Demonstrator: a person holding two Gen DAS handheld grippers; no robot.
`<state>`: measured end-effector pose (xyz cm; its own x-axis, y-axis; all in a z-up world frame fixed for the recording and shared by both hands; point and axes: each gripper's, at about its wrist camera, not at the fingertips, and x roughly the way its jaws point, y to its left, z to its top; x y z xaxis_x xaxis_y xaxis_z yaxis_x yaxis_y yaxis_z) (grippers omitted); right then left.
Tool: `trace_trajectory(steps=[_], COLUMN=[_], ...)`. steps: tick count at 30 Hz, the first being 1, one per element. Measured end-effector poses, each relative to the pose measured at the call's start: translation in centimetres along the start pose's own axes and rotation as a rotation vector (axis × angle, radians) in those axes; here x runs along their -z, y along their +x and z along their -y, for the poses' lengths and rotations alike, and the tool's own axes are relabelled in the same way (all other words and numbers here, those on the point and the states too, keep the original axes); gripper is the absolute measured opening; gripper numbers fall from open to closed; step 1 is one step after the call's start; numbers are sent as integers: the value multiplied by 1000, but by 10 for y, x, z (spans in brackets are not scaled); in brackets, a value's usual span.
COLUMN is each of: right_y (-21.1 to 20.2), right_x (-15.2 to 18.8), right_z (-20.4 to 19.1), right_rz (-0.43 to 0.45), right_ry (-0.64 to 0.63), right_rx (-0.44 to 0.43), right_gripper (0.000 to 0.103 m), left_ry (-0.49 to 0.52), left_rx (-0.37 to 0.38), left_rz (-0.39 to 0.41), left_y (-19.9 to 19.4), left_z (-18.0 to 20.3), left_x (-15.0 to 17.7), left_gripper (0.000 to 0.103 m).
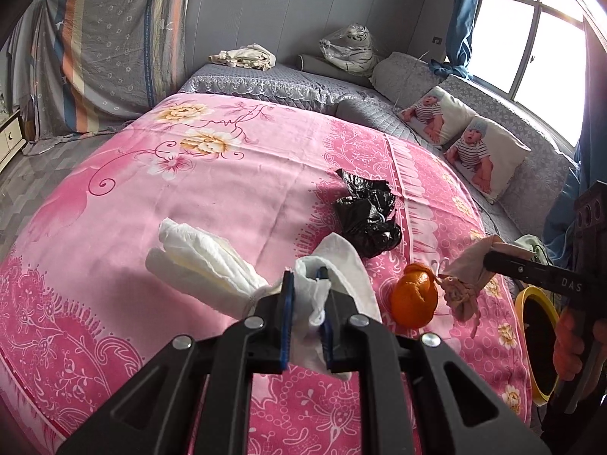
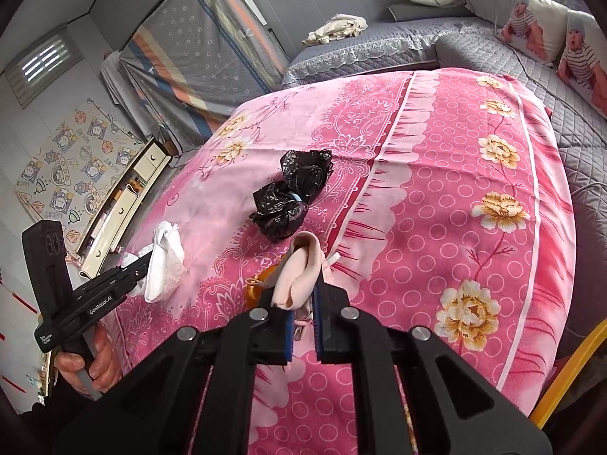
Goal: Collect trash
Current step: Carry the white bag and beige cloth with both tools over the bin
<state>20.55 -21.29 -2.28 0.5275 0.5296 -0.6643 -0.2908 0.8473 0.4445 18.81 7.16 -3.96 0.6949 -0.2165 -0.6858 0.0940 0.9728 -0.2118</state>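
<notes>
A pink floral cloth (image 1: 151, 189) covers the surface. My left gripper (image 1: 305, 276) is shut on a white paper wad (image 1: 197, 261), which spreads out on both sides of the fingers and hangs just above the cloth. My right gripper (image 2: 303, 284) is shut on a limp beige cloth scrap (image 2: 299, 265), also lifted. In the left wrist view the right gripper (image 1: 489, 256) holds that beige scrap (image 1: 466, 280) beside an orange peel (image 1: 413, 299). A crumpled black plastic bag (image 1: 366, 216) lies further back. The orange peel (image 2: 258, 284) is partly hidden behind the right fingers.
A yellow-rimmed bin (image 1: 531, 345) stands off the near right edge; its rim (image 2: 569, 371) also shows in the right wrist view. A grey sofa (image 1: 379, 110) with printed pillows (image 1: 481, 155) runs behind and right. A hand (image 2: 95, 364) holds the left gripper (image 2: 146, 261).
</notes>
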Motion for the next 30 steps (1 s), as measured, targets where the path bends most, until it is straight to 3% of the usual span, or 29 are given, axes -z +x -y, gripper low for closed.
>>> trace_trajectory(steps=[15, 30], right_y=[-53, -102], right_x=[17, 37], right_z=[-9, 45], right_rz=[64, 132], right_ry=[-27, 47], right_rx=[1, 84], right_gripper=[7, 7], left_ry=[79, 222], left_rx=[39, 156], left_rz=[72, 69], left_y=[-53, -66], left_z=[32, 110], left_x=[9, 13], left_gripper=[11, 11])
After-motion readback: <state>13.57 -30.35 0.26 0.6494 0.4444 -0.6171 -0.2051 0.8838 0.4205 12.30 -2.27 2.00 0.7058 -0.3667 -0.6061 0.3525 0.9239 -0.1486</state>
